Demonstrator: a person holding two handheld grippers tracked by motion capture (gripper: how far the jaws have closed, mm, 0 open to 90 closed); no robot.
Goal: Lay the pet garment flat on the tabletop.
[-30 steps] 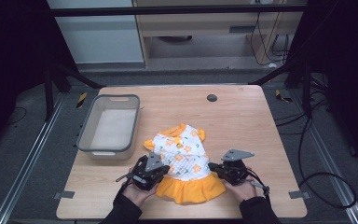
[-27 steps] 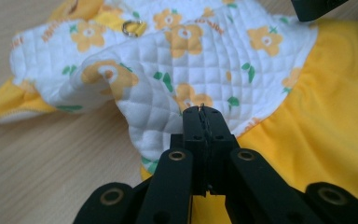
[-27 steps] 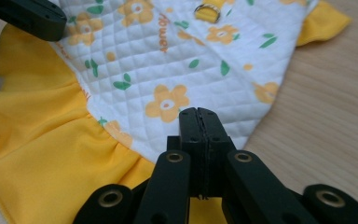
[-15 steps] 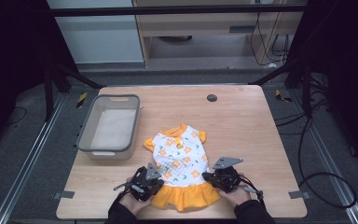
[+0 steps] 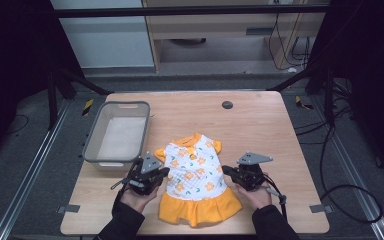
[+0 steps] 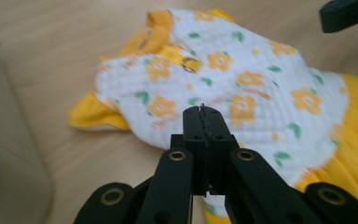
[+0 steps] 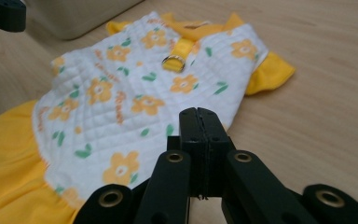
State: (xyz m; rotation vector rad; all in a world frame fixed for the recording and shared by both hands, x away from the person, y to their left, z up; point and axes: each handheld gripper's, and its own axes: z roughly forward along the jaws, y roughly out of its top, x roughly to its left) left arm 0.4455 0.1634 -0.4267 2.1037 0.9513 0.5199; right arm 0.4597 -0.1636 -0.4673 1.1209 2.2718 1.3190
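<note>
A small dress [image 5: 195, 175] lies flat on the wooden table [image 5: 260, 125], with a white quilted top printed with orange flowers, yellow sleeves and a yellow skirt toward me. A metal ring [image 6: 189, 63] sits on a yellow strap near its collar. My left gripper [image 5: 166, 172] is at the dress's left side by the waist, jaws shut, its tip [image 6: 203, 112] over the white edge. My right gripper [image 5: 226, 171] mirrors it at the right side, jaws shut, tip [image 7: 198, 114] at the hem of the top. No fabric shows between either pair of jaws.
An empty grey plastic bin [image 5: 92, 150] stands left of the dress, close behind my left hand. A small black round disc [image 5: 227, 104] sits near the table's far edge. Bare wood stretches right of the dress and beyond it.
Both grippers slid toward me along the dress, then moved back up to its waist and a little apart. The skirt now lies nearer the front edge and the dress looks flatter.
</note>
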